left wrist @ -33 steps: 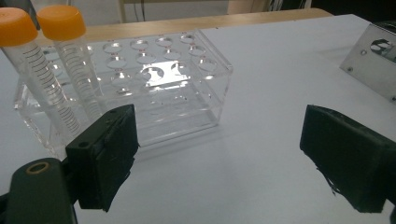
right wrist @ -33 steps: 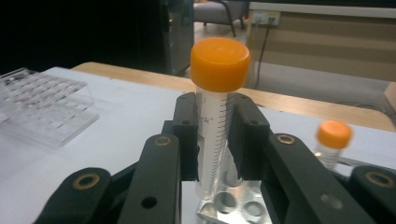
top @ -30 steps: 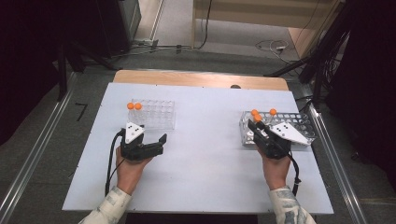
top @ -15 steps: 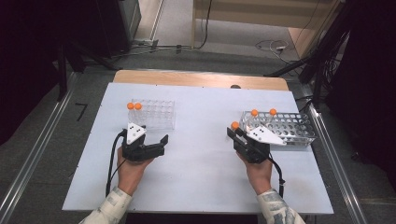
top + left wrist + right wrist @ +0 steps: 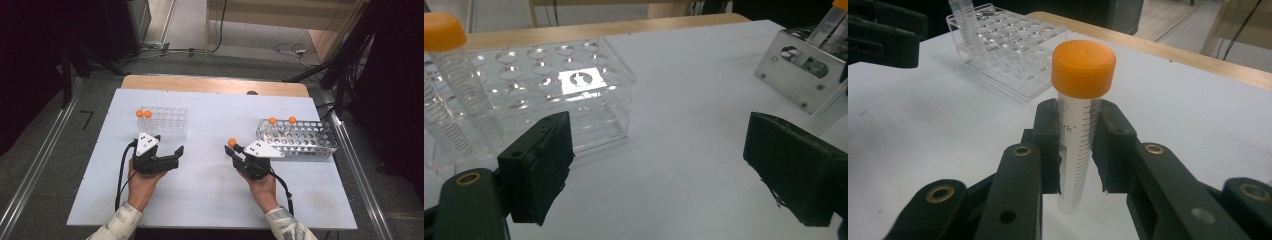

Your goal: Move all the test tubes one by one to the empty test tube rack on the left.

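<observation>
Carrying an orange-capped tube (image 5: 1079,125), clamped upright in the right gripper (image 5: 239,153), toward the clear rack (image 5: 165,121); left gripper (image 5: 167,157) wide open, empty, just in front of that rack. Best kept vertical, lowered straight over a free hole beside the two seated tubes (image 5: 143,115).

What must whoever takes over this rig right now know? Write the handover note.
Right claw: shut on an orange-capped tube, upright, above the table between the two racks.
Left claw: open, holding nothing, beside the clear rack.
Clear rack: two capped tubes at its left end, other wells free.
Metal rack: two capped tubes standing in it.
Done: one tube lifted out, apparently from the metal rack.
Left: probably seat it in the clear rack, then fetch the remaining two.
</observation>
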`<state>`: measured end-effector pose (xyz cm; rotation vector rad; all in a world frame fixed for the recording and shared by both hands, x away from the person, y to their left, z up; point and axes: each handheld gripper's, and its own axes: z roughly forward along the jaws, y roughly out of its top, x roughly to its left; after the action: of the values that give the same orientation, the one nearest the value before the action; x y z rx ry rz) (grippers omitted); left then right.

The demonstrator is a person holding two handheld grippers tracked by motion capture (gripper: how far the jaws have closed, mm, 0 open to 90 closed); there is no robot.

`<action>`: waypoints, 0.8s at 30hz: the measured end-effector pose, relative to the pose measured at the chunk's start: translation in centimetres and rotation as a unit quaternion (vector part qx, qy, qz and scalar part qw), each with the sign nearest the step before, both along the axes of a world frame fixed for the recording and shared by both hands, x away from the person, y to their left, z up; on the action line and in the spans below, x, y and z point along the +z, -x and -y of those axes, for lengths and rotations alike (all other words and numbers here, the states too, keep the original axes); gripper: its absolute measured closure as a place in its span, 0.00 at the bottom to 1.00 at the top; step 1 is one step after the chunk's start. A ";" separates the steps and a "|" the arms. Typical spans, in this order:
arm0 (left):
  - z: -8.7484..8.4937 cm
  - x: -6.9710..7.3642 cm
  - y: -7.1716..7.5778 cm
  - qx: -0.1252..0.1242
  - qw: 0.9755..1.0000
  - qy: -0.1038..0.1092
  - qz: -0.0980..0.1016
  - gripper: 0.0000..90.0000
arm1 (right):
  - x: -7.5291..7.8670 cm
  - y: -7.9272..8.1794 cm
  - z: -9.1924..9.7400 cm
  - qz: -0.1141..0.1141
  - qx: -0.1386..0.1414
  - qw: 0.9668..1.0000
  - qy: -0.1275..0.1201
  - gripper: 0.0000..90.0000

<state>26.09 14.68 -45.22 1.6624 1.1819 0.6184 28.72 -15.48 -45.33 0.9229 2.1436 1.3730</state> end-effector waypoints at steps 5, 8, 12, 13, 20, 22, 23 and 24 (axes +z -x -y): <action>0.7 1.0 0.7 -0.024 1.000 0.011 0.011 0.17 | -0.1 0.2 -0.9 -0.005 0.013 1.000 -0.003 0.80; 1.3 1.6 1.2 -0.044 0.999 0.015 0.019 0.19 | -0.2 0.4 -1.6 -0.004 0.023 1.000 0.000 0.80; 2.1 2.0 1.6 -0.069 0.997 0.019 0.021 0.24 | -0.3 0.7 -2.6 -0.004 0.039 0.999 0.003 0.80; 2.2 2.0 1.7 -0.073 0.997 0.017 0.020 0.24 | -0.3 0.8 -2.9 -0.004 0.043 0.999 0.005 0.80; 2.7 2.4 2.0 -0.103 0.994 0.029 0.023 0.36 | -0.8 1.2 -4.6 -0.009 0.073 0.997 0.019 0.80; 3.0 2.3 2.1 -0.114 0.993 0.029 0.025 0.43 | -0.8 1.3 -5.0 -0.009 0.080 0.997 0.021 0.80; 3.1 2.3 2.2 -0.120 0.992 0.028 0.024 0.46 | -0.8 1.4 -5.3 -0.007 0.084 0.996 0.022 0.80; 3.3 2.3 2.2 -0.125 0.991 0.027 0.023 0.47 | -0.8 1.6 -5.5 -0.008 0.086 0.996 0.022 0.80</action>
<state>23.89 11.40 -42.95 1.7075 0.9291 0.4612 27.16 -10.01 -46.13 0.7502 2.3009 1.3966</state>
